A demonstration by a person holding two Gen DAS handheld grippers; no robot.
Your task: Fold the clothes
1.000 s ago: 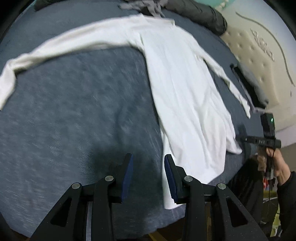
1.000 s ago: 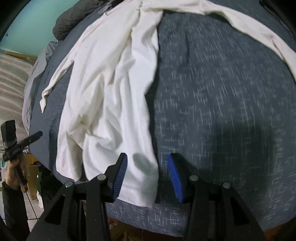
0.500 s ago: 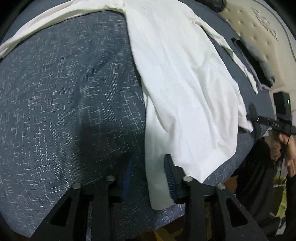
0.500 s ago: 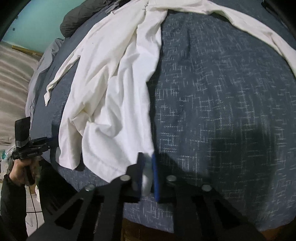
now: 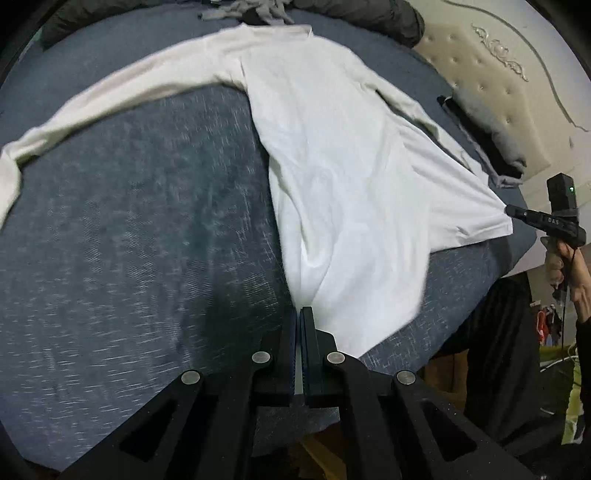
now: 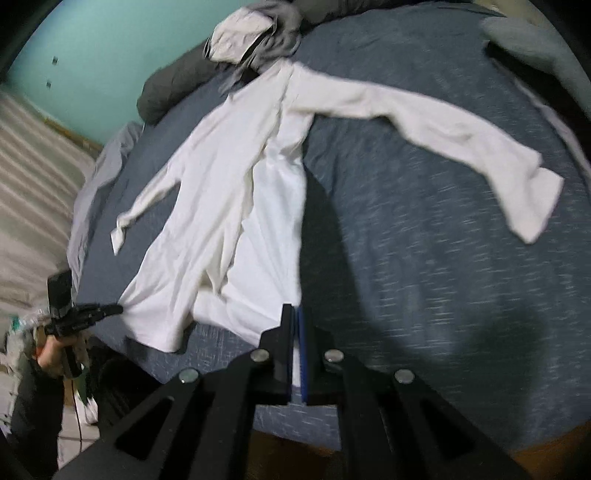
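A white long-sleeved shirt (image 5: 351, 166) lies spread on the blue-grey bed cover (image 5: 129, 240), collar at the far end and both sleeves out to the sides. My left gripper (image 5: 298, 325) is shut on one bottom hem corner. My right gripper (image 6: 295, 321) is shut on the other hem corner of the shirt (image 6: 221, 184). Each view shows the other gripper at the edge: the right gripper (image 5: 508, 211) in the left wrist view, the left gripper (image 6: 117, 308) in the right wrist view. The hem is pulled taut and raised between them.
Dark grey bedding (image 5: 369, 14) and a heap of grey clothes (image 6: 255, 40) lie past the collar. A cream tufted headboard (image 5: 498, 85) and a grey folded item (image 5: 491, 122) line one side. The near bed edge (image 6: 406, 435) runs just below the grippers. A hand (image 5: 565, 266) holds the right gripper.
Both grippers went from open to shut on the hem corners. They have since lifted and drawn the hem apart and back, so the shirt body is stretched out.
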